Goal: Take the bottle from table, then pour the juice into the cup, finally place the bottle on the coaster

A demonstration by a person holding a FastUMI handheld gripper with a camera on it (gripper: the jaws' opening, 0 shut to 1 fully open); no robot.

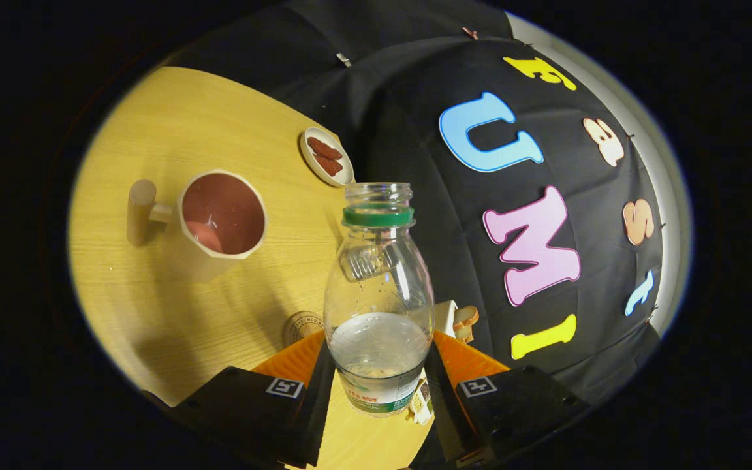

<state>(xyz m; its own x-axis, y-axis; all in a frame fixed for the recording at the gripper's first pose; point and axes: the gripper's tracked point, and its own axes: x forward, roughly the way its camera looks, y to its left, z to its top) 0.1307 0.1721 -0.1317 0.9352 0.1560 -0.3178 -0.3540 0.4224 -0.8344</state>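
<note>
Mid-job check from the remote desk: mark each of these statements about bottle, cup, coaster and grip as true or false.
1. The gripper is shut on the bottle. True.
2. The bottle is capped. False: its mouth is open, with only a green ring at the neck.
3. The bottle is full. False: liquid fills only its lower part.
4. The cup stands beyond the fingers, beside the bottle. True.
5. The bottle rests on the coaster. False: the coaster lies bare beside it.

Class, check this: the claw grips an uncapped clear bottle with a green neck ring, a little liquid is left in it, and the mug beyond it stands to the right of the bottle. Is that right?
One thing is wrong. In the gripper view the claw does grip the uncapped bottle, but the mug stands on the left of the bottle, not the right.
</note>
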